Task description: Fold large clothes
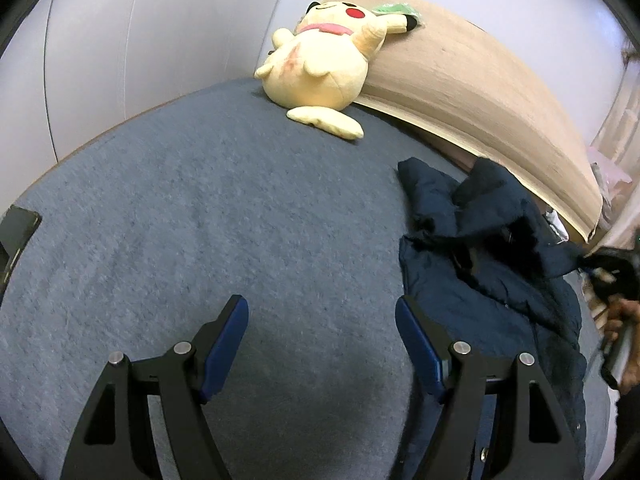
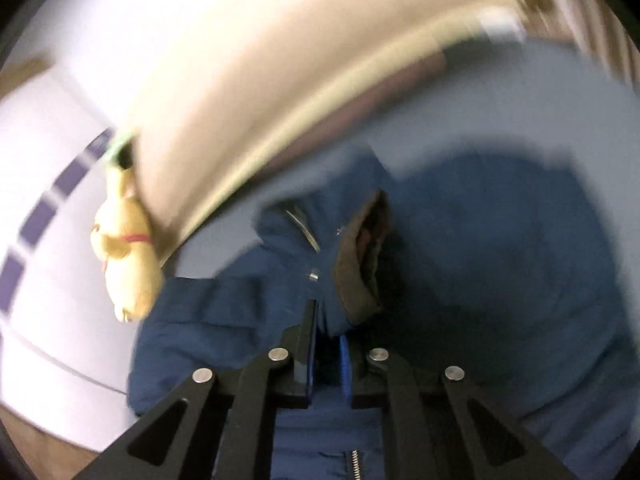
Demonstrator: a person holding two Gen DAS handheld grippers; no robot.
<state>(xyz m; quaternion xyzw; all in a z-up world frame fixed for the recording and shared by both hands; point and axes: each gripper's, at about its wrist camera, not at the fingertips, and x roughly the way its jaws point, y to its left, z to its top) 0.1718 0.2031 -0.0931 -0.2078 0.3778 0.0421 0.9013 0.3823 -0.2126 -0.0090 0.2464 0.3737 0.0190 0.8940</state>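
While the left claw (image 1: pixel 322 340) hung spread and empty over bare bed (image 1: pixel 180 208) at lower centre of the left view, the jacket (image 1: pixel 488 256) lay crumpled at centre right, a plush (image 1: pixel 320 72) sitting at the top. At the right edge of that view a hand (image 1: pixel 620 320) carried the right claw. In the blurred right view, the right claw (image 2: pixel 328 332) was pressed together on a fold of jacket near the collar (image 2: pixel 360 264). With one thin pinch, the heavy cloth could slip out, or drag bunched if lifted before the left claw took hold.
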